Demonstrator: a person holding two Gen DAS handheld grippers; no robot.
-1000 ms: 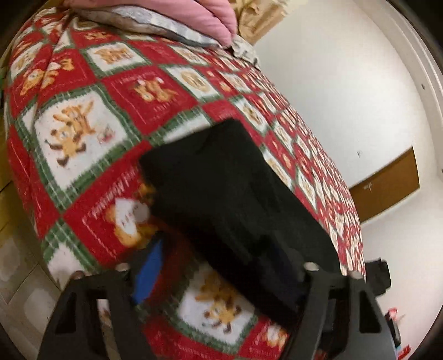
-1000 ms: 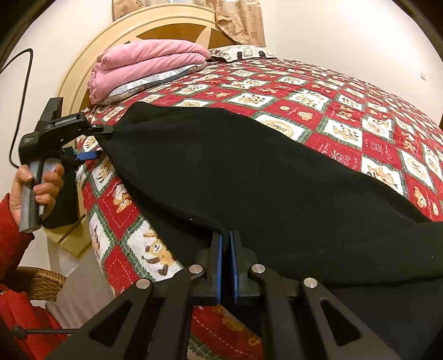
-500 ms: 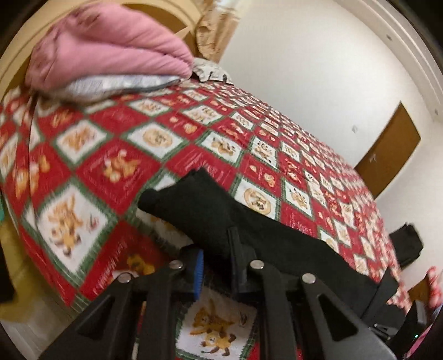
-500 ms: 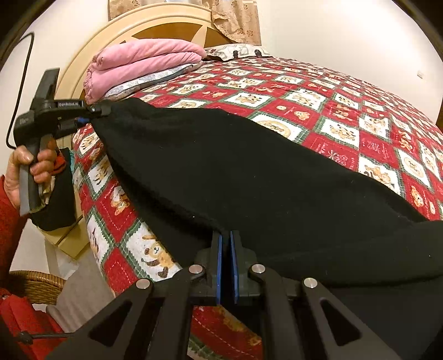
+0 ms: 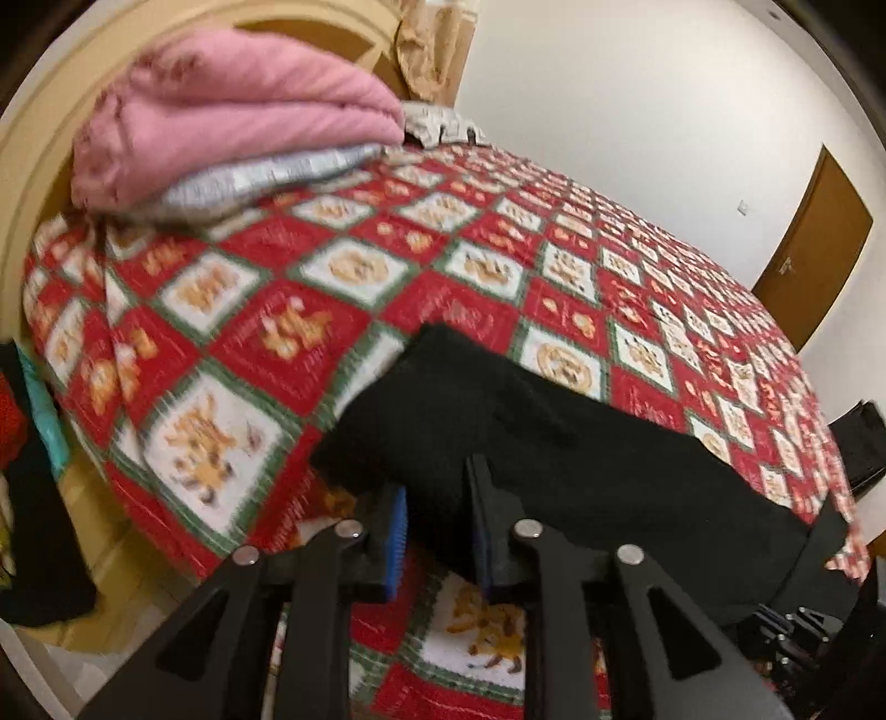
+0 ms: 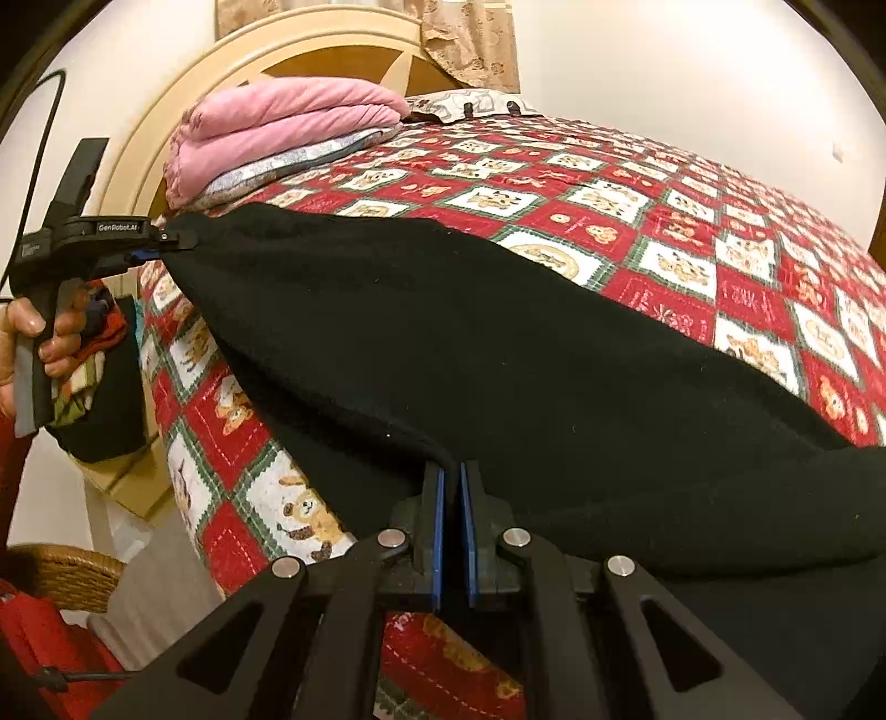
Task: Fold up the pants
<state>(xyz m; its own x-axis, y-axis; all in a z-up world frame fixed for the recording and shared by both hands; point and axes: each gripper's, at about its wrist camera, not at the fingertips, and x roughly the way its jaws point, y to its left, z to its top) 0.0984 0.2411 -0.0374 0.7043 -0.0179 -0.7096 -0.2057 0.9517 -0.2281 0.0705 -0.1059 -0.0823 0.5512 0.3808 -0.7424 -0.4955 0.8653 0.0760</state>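
Observation:
Black pants [image 6: 498,343] lie stretched across the red patchwork bedspread [image 6: 692,243]. My left gripper [image 5: 437,487] has one end of the pants [image 5: 554,443] between its blue pads [image 5: 396,526]. Its jaws are opening slightly, with the cloth still filling the gap. In the right wrist view the left gripper [image 6: 180,243] holds that corner lifted off the bed near the headboard, with a hand [image 6: 50,338] on its grip. My right gripper [image 6: 451,471] is shut on the near edge of the pants at the bed's side.
A folded pink blanket [image 5: 232,111] on a grey pillow [image 5: 260,177] lies by the curved headboard [image 6: 310,44]. A pile of clothes [image 6: 94,376] sits on a stand beside the bed, with a wicker basket [image 6: 61,576] below. A brown door [image 5: 814,249] stands far right.
The left gripper went from open to closed on the pants' end, rose and rolled, lifting that corner off the bed. The right gripper has kept still, shut on the cloth.

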